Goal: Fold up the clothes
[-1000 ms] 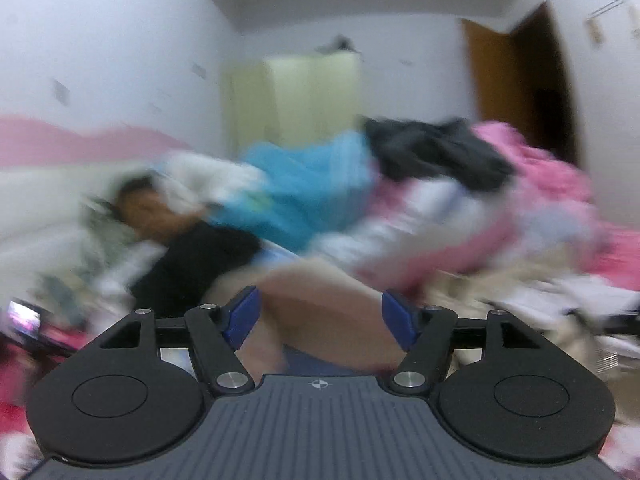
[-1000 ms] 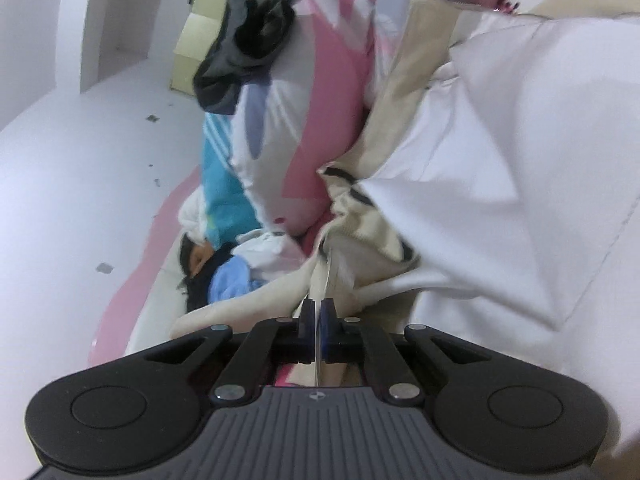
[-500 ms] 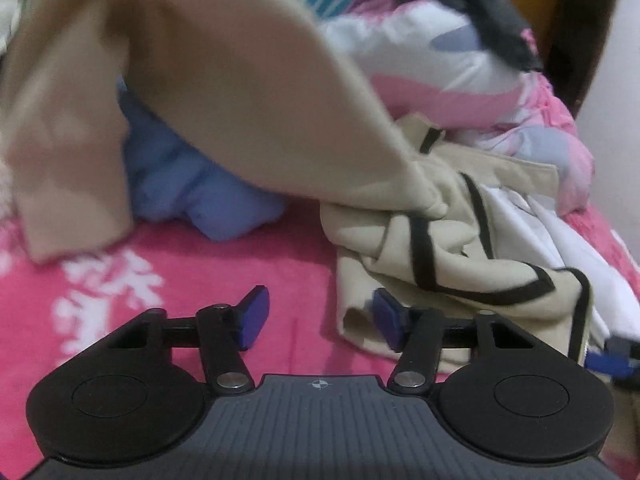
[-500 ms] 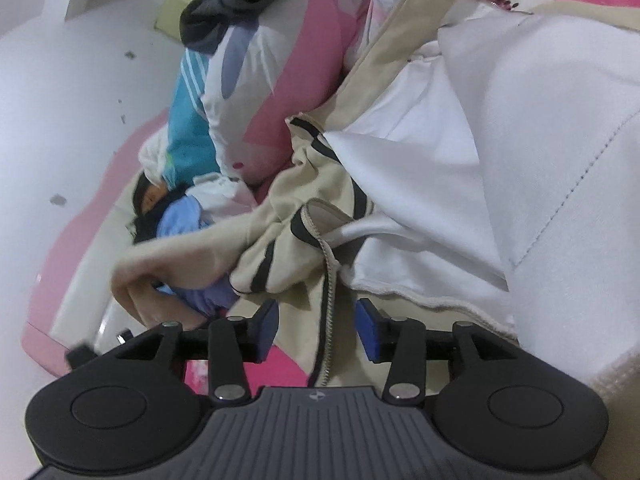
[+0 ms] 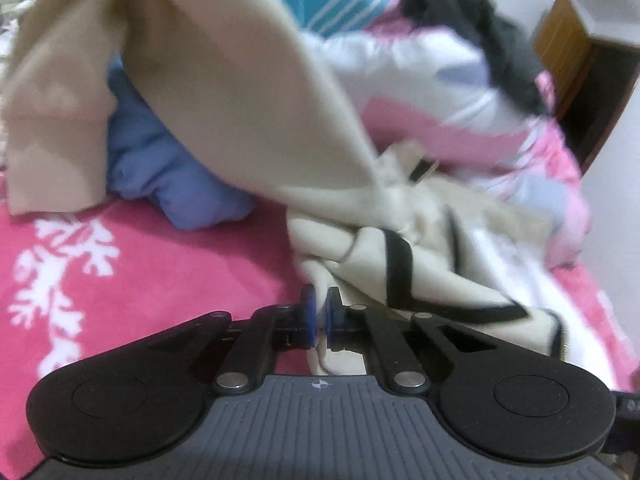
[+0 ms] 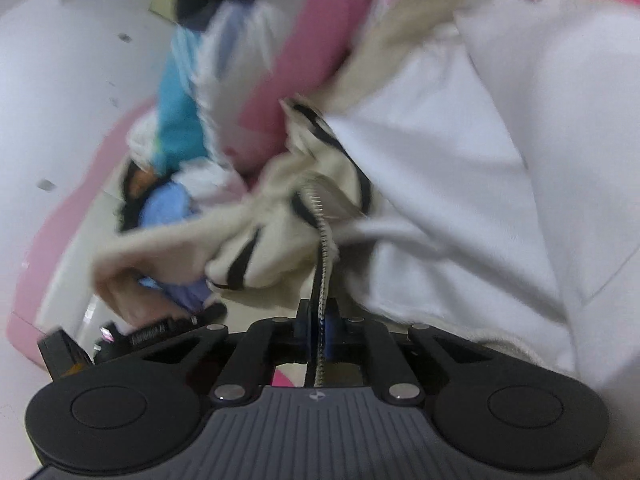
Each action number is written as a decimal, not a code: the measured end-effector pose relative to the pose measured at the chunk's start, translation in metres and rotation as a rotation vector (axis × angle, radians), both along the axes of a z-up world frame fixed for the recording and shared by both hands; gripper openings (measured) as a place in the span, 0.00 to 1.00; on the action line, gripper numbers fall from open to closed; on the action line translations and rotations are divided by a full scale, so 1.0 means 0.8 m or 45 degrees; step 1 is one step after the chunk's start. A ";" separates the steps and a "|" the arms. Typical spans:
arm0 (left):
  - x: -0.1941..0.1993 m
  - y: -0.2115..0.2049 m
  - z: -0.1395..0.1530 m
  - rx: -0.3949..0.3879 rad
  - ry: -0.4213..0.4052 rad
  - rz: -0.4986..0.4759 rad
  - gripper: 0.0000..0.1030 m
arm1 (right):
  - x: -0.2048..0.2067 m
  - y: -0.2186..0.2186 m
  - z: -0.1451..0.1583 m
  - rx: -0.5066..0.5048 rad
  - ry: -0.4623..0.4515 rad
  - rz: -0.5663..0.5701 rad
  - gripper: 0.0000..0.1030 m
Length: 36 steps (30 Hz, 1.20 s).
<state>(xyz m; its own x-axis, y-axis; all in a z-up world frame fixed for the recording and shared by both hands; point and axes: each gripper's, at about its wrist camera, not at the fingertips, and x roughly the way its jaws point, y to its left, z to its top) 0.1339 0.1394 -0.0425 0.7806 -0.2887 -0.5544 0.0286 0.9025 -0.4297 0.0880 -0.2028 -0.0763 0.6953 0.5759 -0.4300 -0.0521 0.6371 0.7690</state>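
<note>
On the pink blanket [image 5: 152, 272], a cream garment [image 5: 360, 256] with black trim lies crumpled beside a blue cloth [image 5: 168, 168], one sleeve lifted up across the left view. Left tool [image 5: 319, 312] has its blue pads nearly together, pinching a cream edge of the garment, while the right tool [image 6: 319, 322] is closed on the garment's zipper edge [image 6: 323, 256], which runs up from between its pads. Behind lie a white lining [image 6: 460, 168] and a pink-and-white quilt [image 5: 432, 92].

Home bedroom, pink bedspread [image 5: 168, 264], piled clothes & quilt [image 5: 420, 80], wooden door [image 5: 560, 44]
</note>
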 end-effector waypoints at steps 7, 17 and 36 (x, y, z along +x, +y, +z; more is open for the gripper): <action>-0.114 0.024 0.057 -0.169 -0.112 -0.153 0.02 | -0.038 -0.023 0.097 0.154 -0.226 0.055 0.06; -0.226 0.020 0.044 -0.400 -0.083 -0.289 0.02 | -0.074 -0.020 0.163 0.217 -0.351 0.152 0.06; -0.246 0.050 -0.024 -0.370 0.163 -0.235 0.17 | -0.156 -0.050 0.029 0.257 0.079 0.030 0.06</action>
<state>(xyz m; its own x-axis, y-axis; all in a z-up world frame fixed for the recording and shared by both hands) -0.0631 0.1797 -0.0616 0.6302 -0.5782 -0.5182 0.1090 0.7267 -0.6782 -0.0366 -0.2427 -0.0534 0.6563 0.6705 -0.3461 -0.0137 0.4692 0.8830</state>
